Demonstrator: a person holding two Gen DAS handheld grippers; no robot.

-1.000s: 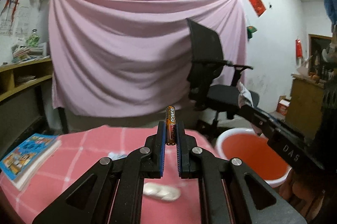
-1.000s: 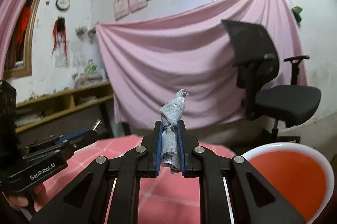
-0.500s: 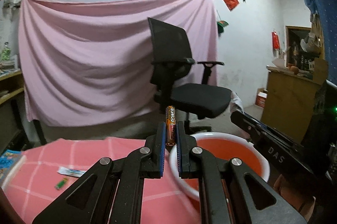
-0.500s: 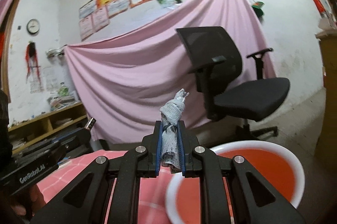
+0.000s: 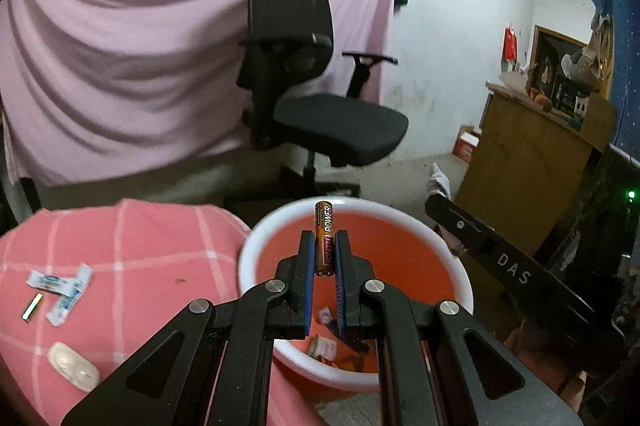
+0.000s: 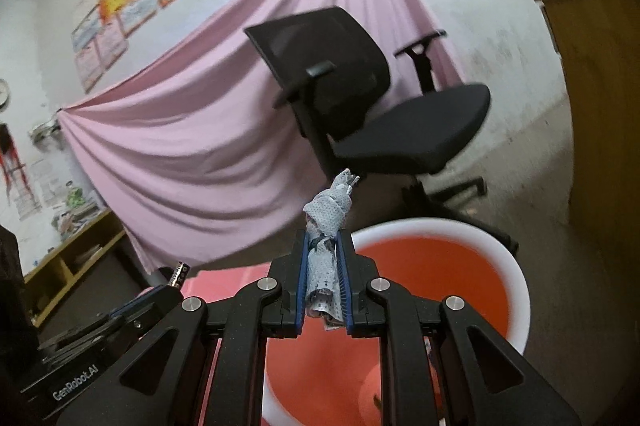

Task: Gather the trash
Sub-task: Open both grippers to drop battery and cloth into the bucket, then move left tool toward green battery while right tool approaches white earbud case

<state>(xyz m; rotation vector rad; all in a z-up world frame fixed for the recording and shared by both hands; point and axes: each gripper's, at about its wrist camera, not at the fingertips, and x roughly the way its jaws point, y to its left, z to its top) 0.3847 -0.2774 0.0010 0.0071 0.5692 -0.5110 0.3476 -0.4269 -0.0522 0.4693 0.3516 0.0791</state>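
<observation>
Left gripper (image 5: pixel 323 258) clamped on orange-black cylindrical battery (image 5: pixel 324 236), above the white-rimmed red plastic basin (image 5: pixel 256 234): rigid, dense, slick; mid-body hold suits. Right gripper (image 6: pixel 323 266) pinches twisted grey-blue tissue wad (image 6: pixel 326 226), probably over the basin's near rim: soft, light.

A wide pink draped cloth (image 5: pixel 120 57) covers the white plaster wall (image 5: pixel 460 25). A black mesh-backed office chair (image 5: pixel 320 105) stands before it, near a brown wooden cabinet (image 5: pixel 528 161).
</observation>
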